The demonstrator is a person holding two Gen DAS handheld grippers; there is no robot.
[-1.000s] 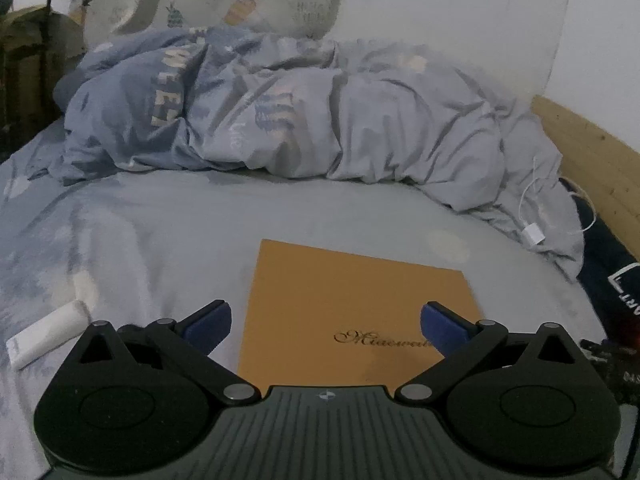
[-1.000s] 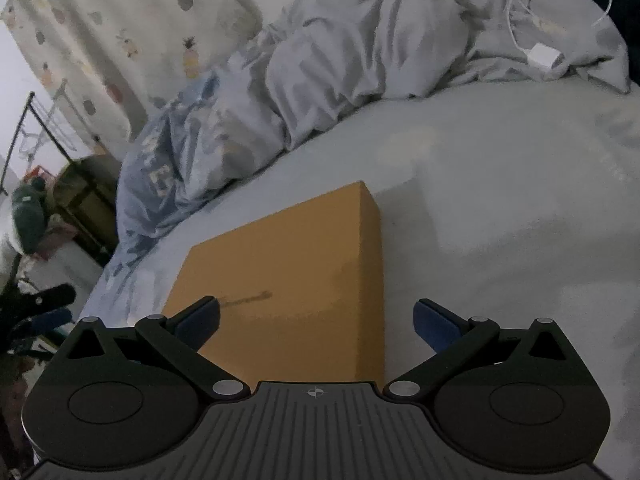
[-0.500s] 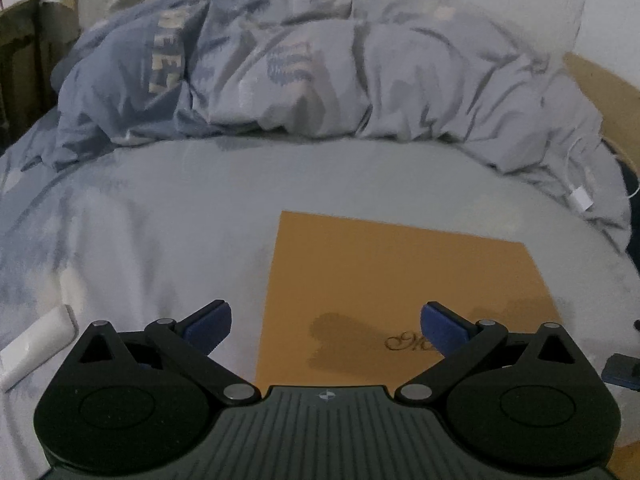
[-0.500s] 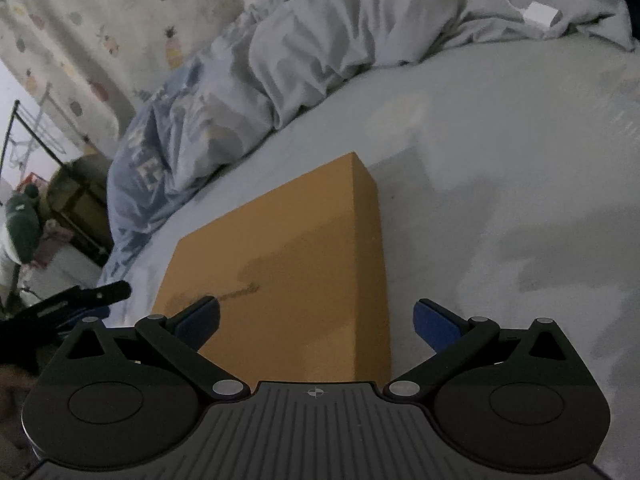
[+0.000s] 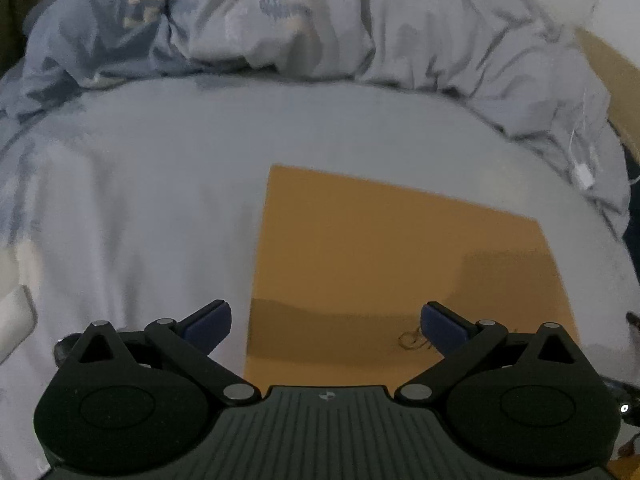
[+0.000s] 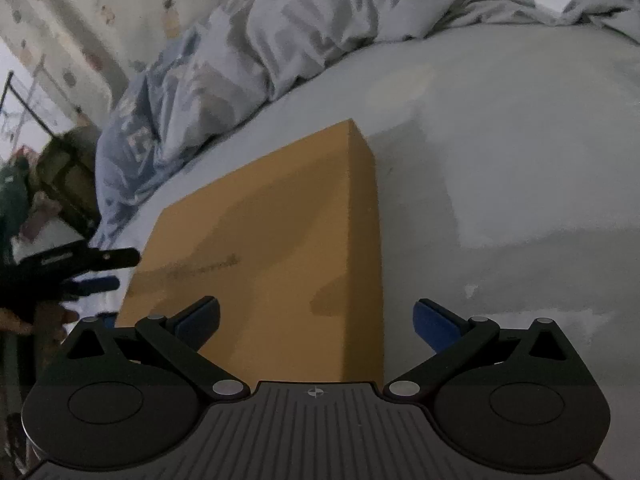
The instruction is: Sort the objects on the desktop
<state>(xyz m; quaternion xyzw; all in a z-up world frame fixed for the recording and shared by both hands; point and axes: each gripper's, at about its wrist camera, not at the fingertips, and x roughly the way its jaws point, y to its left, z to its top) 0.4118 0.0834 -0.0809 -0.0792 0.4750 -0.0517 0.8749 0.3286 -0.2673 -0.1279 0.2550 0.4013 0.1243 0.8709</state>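
Note:
A flat orange box [image 5: 400, 256] with dark script lettering lies on the grey bed sheet. My left gripper [image 5: 326, 326] is open and empty, hovering over the box's near left corner. In the right wrist view the orange box [image 6: 272, 248] shows its top and right side. My right gripper [image 6: 318, 322] is open and empty over the box's near right edge. The left gripper [image 6: 76, 268] appears at the left of the right wrist view, beside the box.
A rumpled blue-grey duvet [image 5: 320, 20] is piled at the far side of the bed. A white charger with cable [image 5: 582, 172] lies on it at the right. A white object [image 5: 16, 316] lies on the sheet at the far left. A wooden bed frame [image 5: 612, 68] is at the right.
Both grippers have moved forward and tilted down over the orange box, which now fills more of each view. The left gripper has come into the right wrist view. Jaws stayed open.

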